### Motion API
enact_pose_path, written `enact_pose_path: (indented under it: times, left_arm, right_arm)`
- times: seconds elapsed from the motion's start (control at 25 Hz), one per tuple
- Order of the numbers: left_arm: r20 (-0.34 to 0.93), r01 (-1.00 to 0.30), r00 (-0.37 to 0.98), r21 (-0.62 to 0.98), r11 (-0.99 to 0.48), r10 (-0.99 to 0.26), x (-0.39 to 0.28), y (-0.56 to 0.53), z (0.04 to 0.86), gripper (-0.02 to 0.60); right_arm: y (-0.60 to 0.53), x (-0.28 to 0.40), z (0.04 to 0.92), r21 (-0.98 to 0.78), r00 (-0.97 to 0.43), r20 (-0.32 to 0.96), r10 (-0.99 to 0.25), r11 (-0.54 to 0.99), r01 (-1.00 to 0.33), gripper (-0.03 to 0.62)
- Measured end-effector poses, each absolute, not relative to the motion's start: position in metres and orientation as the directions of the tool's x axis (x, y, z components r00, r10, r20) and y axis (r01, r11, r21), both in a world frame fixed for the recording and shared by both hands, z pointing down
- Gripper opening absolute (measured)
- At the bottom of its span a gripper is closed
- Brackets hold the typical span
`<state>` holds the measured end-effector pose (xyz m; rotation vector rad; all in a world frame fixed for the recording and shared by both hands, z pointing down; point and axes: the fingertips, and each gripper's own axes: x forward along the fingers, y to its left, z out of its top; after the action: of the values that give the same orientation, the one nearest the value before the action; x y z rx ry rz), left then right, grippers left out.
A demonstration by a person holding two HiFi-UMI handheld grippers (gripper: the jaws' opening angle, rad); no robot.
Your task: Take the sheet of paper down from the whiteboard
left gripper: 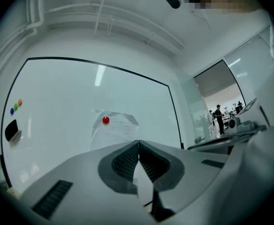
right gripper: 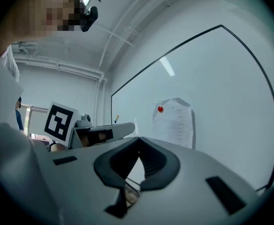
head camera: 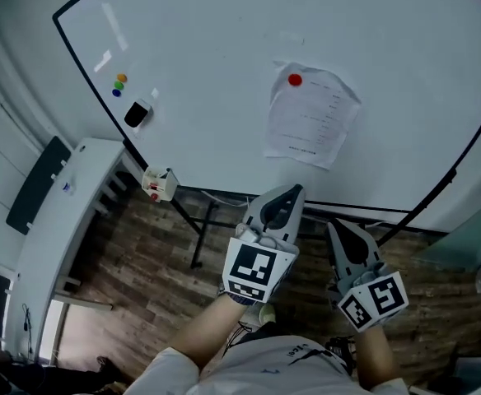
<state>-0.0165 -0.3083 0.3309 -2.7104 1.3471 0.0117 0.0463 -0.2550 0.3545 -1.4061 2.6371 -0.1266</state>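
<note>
Approach step, it seems: your left gripper (head camera: 293, 190) and right gripper (head camera: 336, 225), clenched and empty, face the whiteboard (head camera: 216, 48). The sheet of paper (head camera: 310, 118) hangs under a red magnet (head camera: 295, 80); next, probably reach it and open.

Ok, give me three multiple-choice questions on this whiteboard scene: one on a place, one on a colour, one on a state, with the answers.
1. In the head view, where is the black eraser relative to the sheet of paper?
A) right of it B) left of it C) on it
2. What colour is the magnet pinning the sheet?
A) red B) blue C) black
3. What state is the left gripper in?
A) wide open B) shut on the sheet C) shut, empty

Answers:
1 B, the eraser sits near the left edge of the whiteboard.
2 A, a red dot sits at the sheet's top corner.
3 C, its jaws meet with nothing between them.
</note>
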Motion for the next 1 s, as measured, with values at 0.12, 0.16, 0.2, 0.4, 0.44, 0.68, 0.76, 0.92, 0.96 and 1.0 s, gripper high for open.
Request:
enact_pose_path:
  times: [0.12,0.16,0.2,0.4,0.44,0.68,0.76,0.92,0.96,1.0]
  left_arm:
    - [-0.085,-0.787,0.612,-0.164,-0.595,-0.786,-0.020,-0.351,0.316,0.014]
    - [-0.094,-0.784,0.614,-0.186,-0.592,-0.784,-0.020,-0.365,0.311,0.014]
    - [-0.102,-0.782,0.614,-0.206,-0.588,-0.782,-0.021,-0.376,0.307,0.014]
    - [-0.136,-0.795,0.592,-0.261,-0.547,-0.795,-0.021,-0.426,0.288,0.015]
    - [-0.145,-0.800,0.583,-0.275,-0.534,-0.799,-0.020,-0.433,0.283,0.017]
    - [-0.186,-0.844,0.498,-0.330,-0.424,-0.847,-0.017,-0.479,0.264,0.126]
    - [-0.193,-0.859,0.464,-0.337,-0.386,-0.865,-0.015,-0.491,0.261,0.132]
    - [-0.209,-0.876,0.412,-0.358,-0.322,-0.887,-0.012,-0.507,0.258,0.132]
    - [-0.213,-0.881,0.400,-0.359,-0.309,-0.891,-0.012,-0.510,0.257,0.132]
    - [-0.217,-0.885,0.389,-0.359,-0.298,-0.895,-0.012,-0.512,0.256,0.132]
  right_arm:
    - [-0.290,0.047,0.348,-0.136,-0.500,-0.111,-0.859,0.512,-0.848,0.012]
    - [-0.301,0.048,0.347,-0.136,-0.483,-0.115,-0.868,0.496,-0.858,0.012]
    - [-0.310,0.049,0.348,-0.138,-0.468,-0.115,-0.876,0.481,-0.866,0.012]
    - [-0.348,0.057,0.352,-0.138,-0.419,-0.096,-0.903,0.429,-0.893,0.012]
    - [-0.355,0.060,0.351,-0.138,-0.408,-0.095,-0.908,0.418,-0.898,0.012]
    - [-0.392,0.082,0.350,-0.132,-0.360,-0.087,-0.929,0.369,-0.920,0.015]
    - [-0.403,0.090,0.352,-0.134,-0.363,-0.080,-0.928,0.371,-0.919,0.028]
    - [-0.426,0.102,0.355,-0.148,-0.388,-0.077,-0.919,0.395,-0.907,0.071]
    - [-0.431,0.104,0.355,-0.148,-0.393,-0.077,-0.916,0.400,-0.904,0.074]
    - [-0.436,0.106,0.355,-0.148,-0.397,-0.077,-0.915,0.404,-0.903,0.075]
